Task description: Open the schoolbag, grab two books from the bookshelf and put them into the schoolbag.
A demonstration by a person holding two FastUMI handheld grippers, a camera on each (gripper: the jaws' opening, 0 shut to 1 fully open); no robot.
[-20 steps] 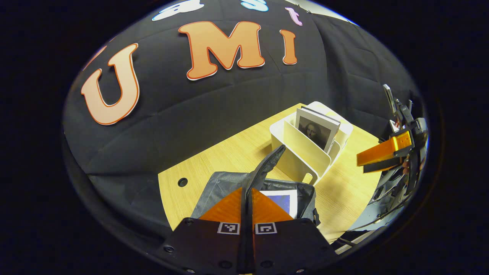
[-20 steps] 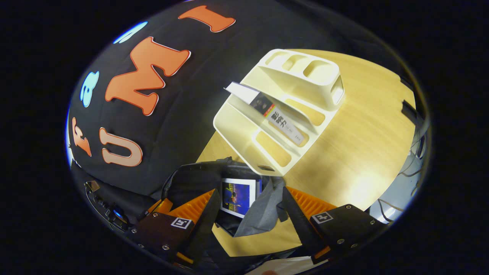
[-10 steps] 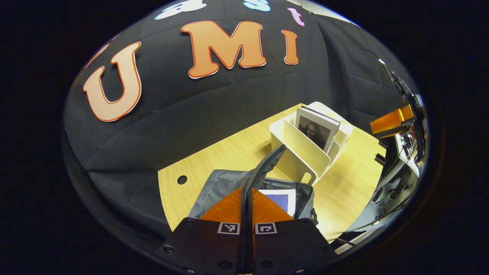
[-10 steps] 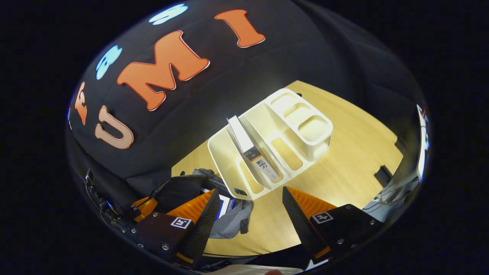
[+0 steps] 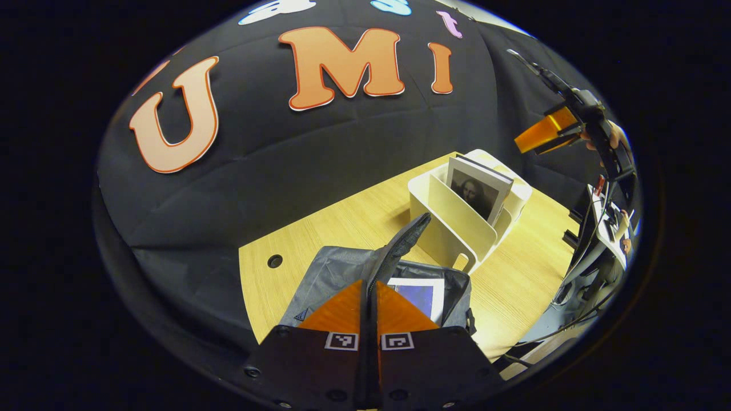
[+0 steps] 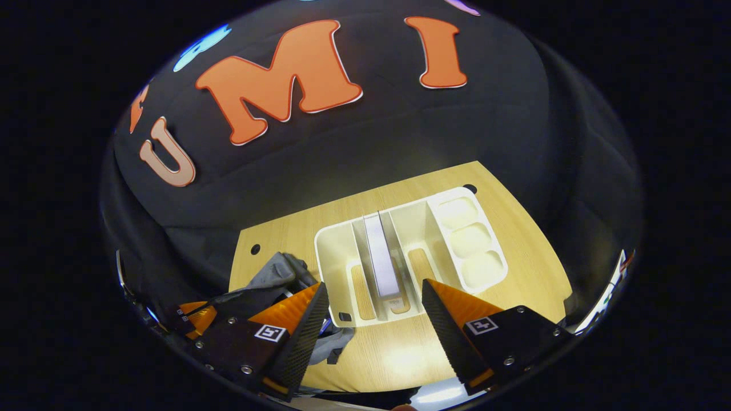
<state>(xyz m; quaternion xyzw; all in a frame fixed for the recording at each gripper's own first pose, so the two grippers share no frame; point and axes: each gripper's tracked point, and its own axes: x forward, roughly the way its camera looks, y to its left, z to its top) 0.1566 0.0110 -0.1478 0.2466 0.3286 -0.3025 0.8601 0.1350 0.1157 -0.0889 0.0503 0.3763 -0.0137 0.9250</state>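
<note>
1. Left gripper [image 5: 370, 285]: its two orange fingers are pressed together on the raised grey flap [image 5: 400, 248] of the schoolbag [image 5: 337, 274], and the flap stands up between them.
2. Schoolbag: one, grey, lying open on the wooden table [image 5: 342, 222] just in front of the bookshelf [image 5: 457, 220]. In the right gripper view the bag [image 6: 274, 274] sits at lower left, beside the shelf's left end.
3. Books, count two. One book [image 5: 422, 297] with a blue cover and white border lies inside the open bag. One book [image 5: 477, 191] stands slightly tilted in the shelf, with a dark portrait picture on its cover.
4. Right gripper [image 6: 374, 311]: fingers spread wide, holding nothing, poised above the shelf, with the standing book [image 6: 381, 260] lined up in the gap between them. In the left gripper view this gripper [image 5: 542, 132] hangs in the air, up and to the right of the shelf.
5. Bookshelf [image 6: 440, 228]: one, cream plastic; upright dividers form slots, and three small cups run along the right end.
6. Writing: marks on the book's near edge are too small to read. Each finger base carries one square black-and-white marker.
</note>
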